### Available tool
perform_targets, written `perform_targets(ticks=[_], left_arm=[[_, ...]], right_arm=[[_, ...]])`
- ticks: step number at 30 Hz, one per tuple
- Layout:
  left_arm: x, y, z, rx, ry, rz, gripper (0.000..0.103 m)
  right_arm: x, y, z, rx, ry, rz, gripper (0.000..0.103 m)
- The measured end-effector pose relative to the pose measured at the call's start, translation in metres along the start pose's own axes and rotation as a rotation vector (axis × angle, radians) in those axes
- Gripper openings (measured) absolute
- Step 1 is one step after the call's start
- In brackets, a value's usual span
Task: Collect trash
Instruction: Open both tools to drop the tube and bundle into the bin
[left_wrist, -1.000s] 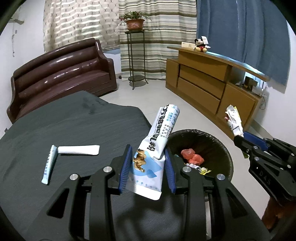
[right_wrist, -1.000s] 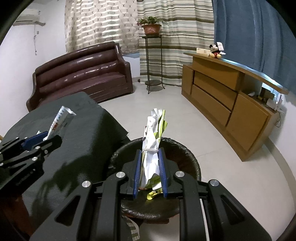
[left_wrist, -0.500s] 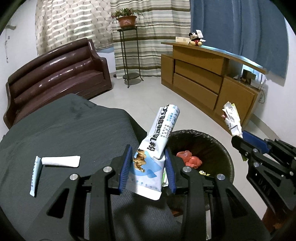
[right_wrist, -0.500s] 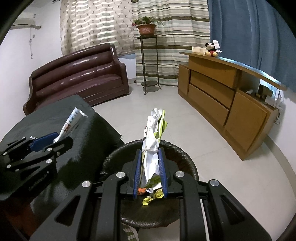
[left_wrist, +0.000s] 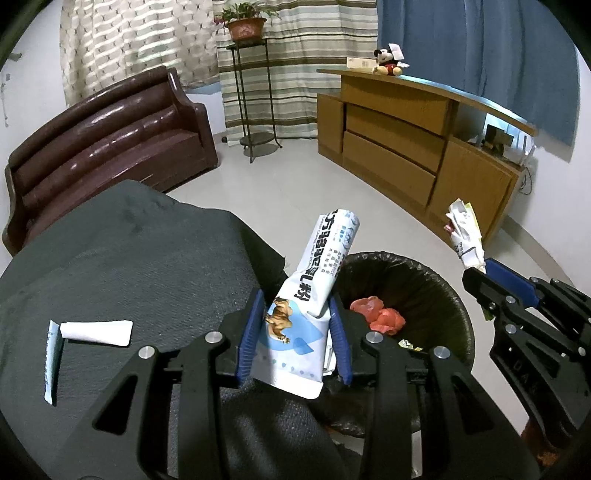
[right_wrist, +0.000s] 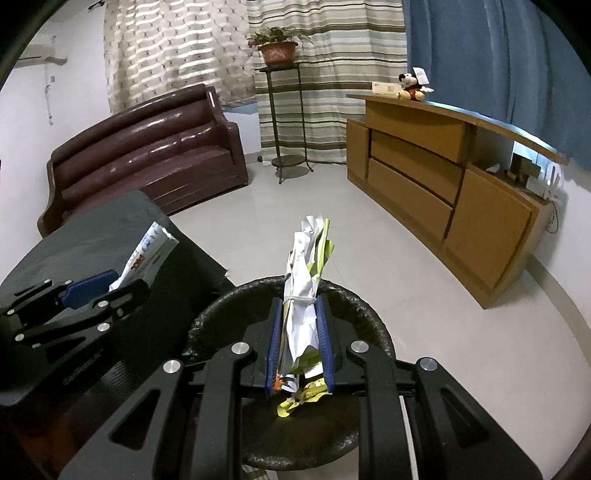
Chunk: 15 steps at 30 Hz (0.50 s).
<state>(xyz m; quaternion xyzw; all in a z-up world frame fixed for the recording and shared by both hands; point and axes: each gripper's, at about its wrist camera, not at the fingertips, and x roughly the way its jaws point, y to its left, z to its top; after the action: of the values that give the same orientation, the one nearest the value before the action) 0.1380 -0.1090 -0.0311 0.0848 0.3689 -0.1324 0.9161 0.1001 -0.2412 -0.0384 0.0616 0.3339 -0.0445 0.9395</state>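
My left gripper (left_wrist: 295, 306) is shut on a white and blue snack packet (left_wrist: 317, 266) that sticks up at a slant, at the table's edge beside the black-lined trash bin (left_wrist: 436, 273). Red crumpled trash (left_wrist: 376, 314) lies inside the bin. My right gripper (right_wrist: 299, 306) hangs over the bin (right_wrist: 369, 314) with a crumpled white and yellow wrapper bundle (right_wrist: 306, 266) between its blue pads. Its jaws are opening, and the pads still touch the bundle. A white tube (left_wrist: 96, 332) and a blue-white strip (left_wrist: 51, 362) lie on the dark table (left_wrist: 129, 251).
A brown leather sofa (left_wrist: 103, 140) stands behind the table. A metal plant stand (left_wrist: 255, 110) is by the striped curtain. A wooden sideboard (left_wrist: 406, 147) runs along the right wall. Pale floor (right_wrist: 406, 266) lies beyond the bin.
My left gripper has moved with the packet toward the bin, so the tube and strip now sit further left. The right gripper's pads stand slightly wider around the bundle.
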Motion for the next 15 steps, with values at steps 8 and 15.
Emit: perform_targets(ticks=[8, 15], left_arm=[[0.0045, -0.0041, 0.0037, 0.005, 0.009, 0.000, 0.049], [0.0043, -0.0040, 0.0018, 0.002, 0.005, 0.003, 0.057]], right_arm=[[-0.0017, -0.0044, 0.0024, 0.025, -0.005, 0.004, 0.040], [-0.0040, -0.0049, 0.0054, 0.021, -0.020, -0.008, 0.050]])
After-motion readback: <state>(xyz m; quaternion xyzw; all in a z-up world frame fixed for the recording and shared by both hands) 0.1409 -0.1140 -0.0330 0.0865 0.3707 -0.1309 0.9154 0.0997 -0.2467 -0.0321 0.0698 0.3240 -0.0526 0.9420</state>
